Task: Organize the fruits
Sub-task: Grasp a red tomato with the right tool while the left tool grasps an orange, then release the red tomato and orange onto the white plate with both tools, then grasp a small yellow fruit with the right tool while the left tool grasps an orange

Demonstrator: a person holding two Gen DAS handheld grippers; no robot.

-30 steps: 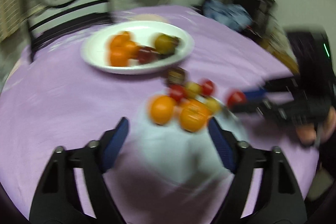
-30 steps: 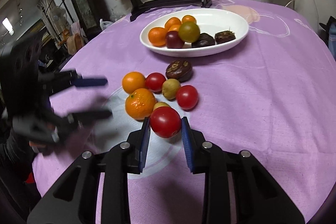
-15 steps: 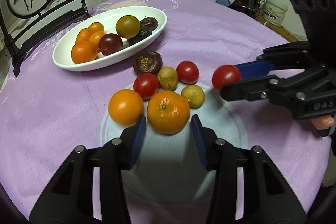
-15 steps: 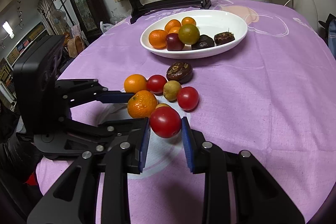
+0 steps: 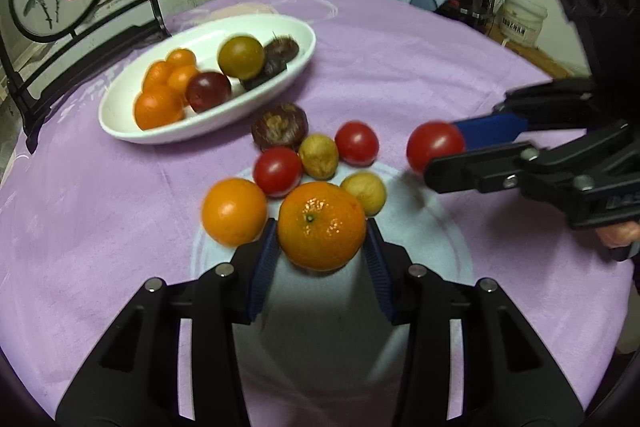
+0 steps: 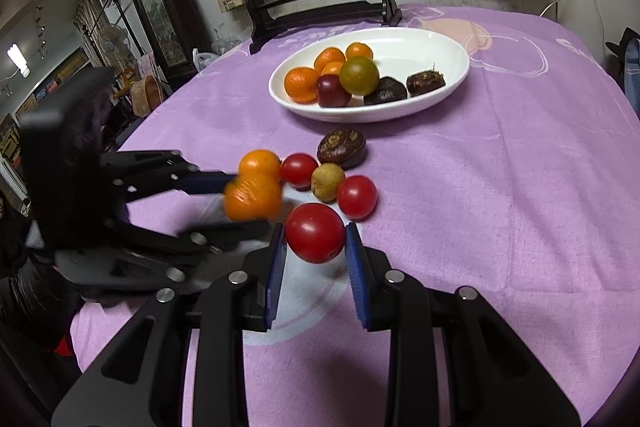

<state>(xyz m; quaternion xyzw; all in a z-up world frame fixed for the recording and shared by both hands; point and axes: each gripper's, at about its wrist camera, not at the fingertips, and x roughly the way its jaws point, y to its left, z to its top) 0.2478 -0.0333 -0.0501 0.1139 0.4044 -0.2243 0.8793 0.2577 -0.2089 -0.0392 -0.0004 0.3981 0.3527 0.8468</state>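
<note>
Both grippers have a fruit now. The left gripper (image 5: 321, 243) is closed around a large mandarin (image 5: 321, 225), its blue pads pressing the two sides, and the fruit seems to be just above the cloth. The right gripper (image 6: 315, 247) is closed on a red tomato (image 6: 315, 232), also held between the blue pads a little above the table. The white oval dish (image 6: 448, 89) stands farther back on the purple tablecloth (image 6: 500, 207) and already contains several small oranges, a dark red fruit, a green-brown round fruit and two dark brown ones, so I think the work is perhaps half done. Still loose on the cloth, between the grippers and the dish, I see one orange (image 5: 234, 211), two red tomatoes (image 5: 277, 171), two small yellow-brown fruits (image 5: 319, 156) and one dark brown fruit (image 5: 279, 126) lying just beside the near rim of the dish. In the dish the right half looks free, while the left half is crowded. The way to the dish passes over the loose fruits, so I believe each gripper must go high enough not to push them. The two grippers are near each other, and the table edge is well apart from the fruits.
</note>
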